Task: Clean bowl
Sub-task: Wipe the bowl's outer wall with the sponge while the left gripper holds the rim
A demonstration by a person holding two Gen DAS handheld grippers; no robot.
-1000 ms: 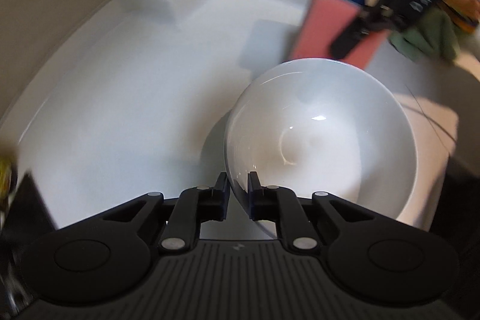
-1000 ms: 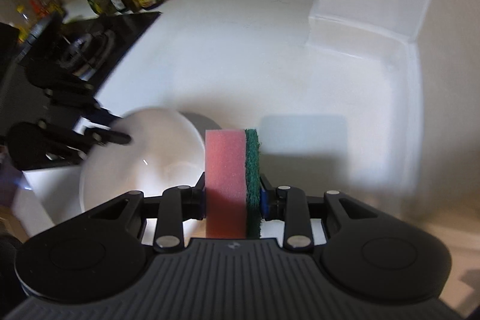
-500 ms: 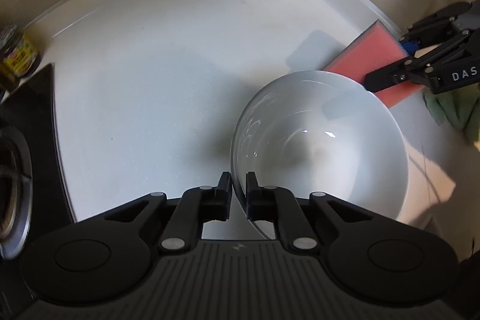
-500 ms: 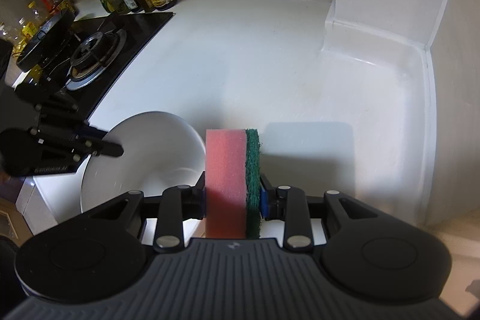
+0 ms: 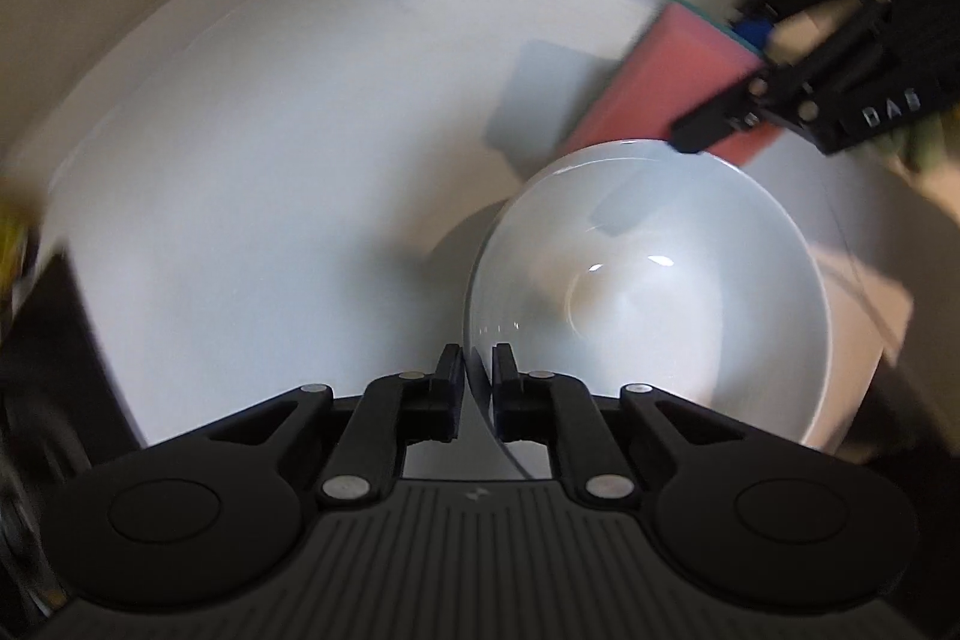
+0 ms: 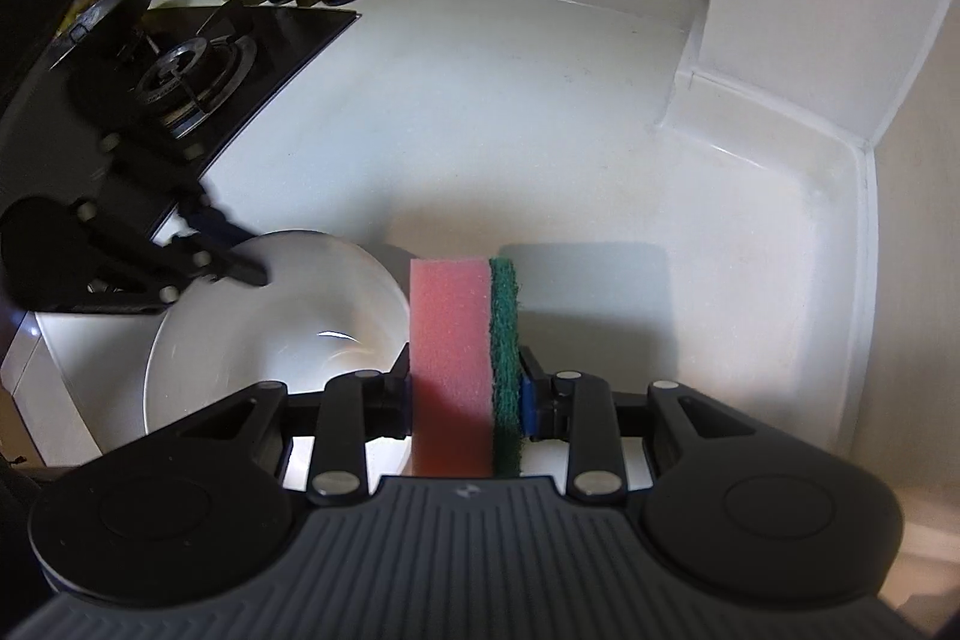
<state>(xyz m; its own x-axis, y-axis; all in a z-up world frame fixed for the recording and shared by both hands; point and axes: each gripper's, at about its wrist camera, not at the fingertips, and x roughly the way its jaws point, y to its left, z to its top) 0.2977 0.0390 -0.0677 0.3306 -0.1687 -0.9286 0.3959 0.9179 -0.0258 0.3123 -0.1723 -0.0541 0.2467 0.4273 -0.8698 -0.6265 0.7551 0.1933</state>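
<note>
Left wrist view: your left gripper (image 5: 477,370) pinches only the white bowl (image 5: 648,292) rim, so scrubbing with the right gripper's (image 6: 465,400) clamped sponge (image 6: 462,364) could twist it free.

Dim, warm light — motion blur, fisheye-dark corners, soft shadows.
</note>
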